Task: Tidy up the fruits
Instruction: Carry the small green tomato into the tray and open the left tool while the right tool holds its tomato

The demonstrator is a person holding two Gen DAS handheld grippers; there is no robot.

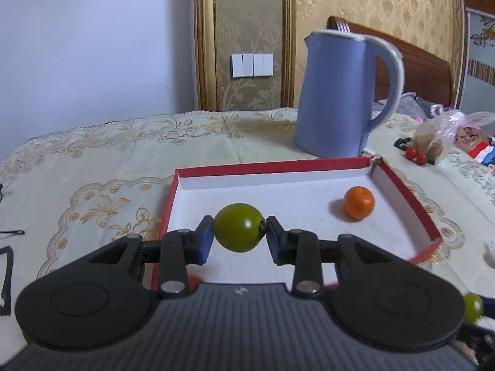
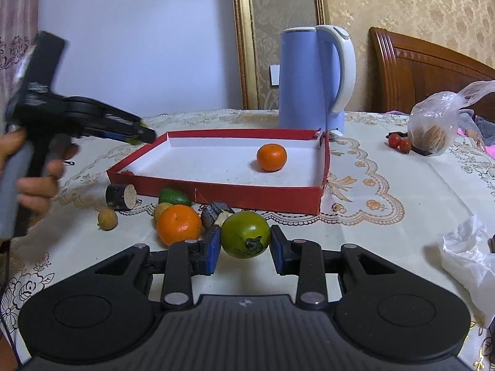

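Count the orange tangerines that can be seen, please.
2. One tangerine lies inside the red box, near its right wall. The other tangerine sits on the tablecloth in front of the box, among the loose fruits. More may be hidden behind the gripper.

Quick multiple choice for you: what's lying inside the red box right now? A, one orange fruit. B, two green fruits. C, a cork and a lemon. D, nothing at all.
A: the right wrist view shows a single orange fruit resting on the white floor of the red box, while the other fruit lies outside on the tablecloth or sits between the pads of a hand-held gripper.
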